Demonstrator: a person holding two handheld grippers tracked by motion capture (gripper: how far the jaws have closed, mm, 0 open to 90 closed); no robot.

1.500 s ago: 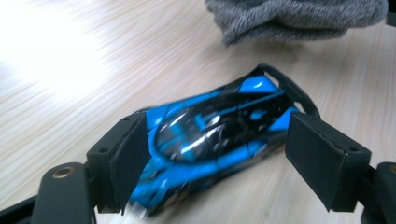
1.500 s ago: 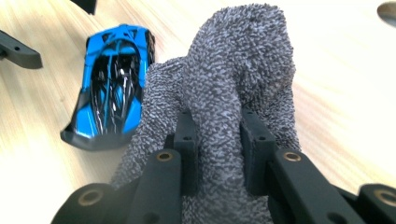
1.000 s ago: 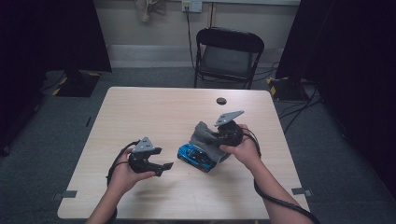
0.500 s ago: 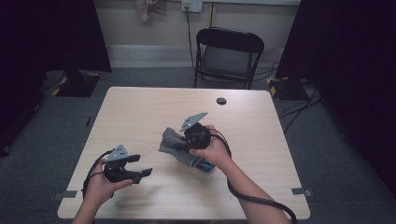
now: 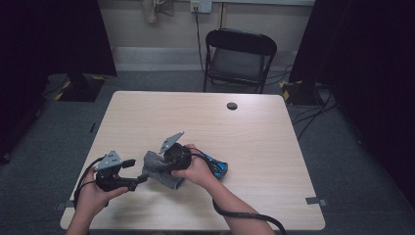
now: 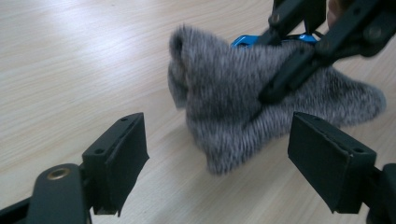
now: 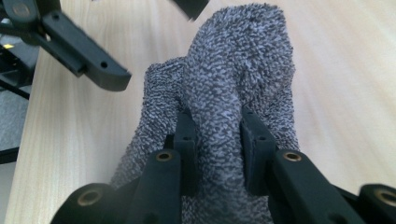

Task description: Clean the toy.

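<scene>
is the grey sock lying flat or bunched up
Bunched up: the right hand-held gripper pinches a fold of the sock, lifting it into a peak.

Right gripper [image 5: 155,169] dragged the grey sock [image 5: 159,169] left across the surface, off the blue item [image 5: 218,169]; left gripper [image 5: 137,172] now just beside the sock.

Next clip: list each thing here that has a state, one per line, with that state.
Grey sock: bunched, pinched by the right gripper, one end lifted off the table.
Right gripper: shut on the sock.
Left gripper: open, fingers wide, nothing between them, facing the sock.
Blue thing: lying on the table behind the right hand, partly hidden.
Chair: unfolded, empty.
</scene>
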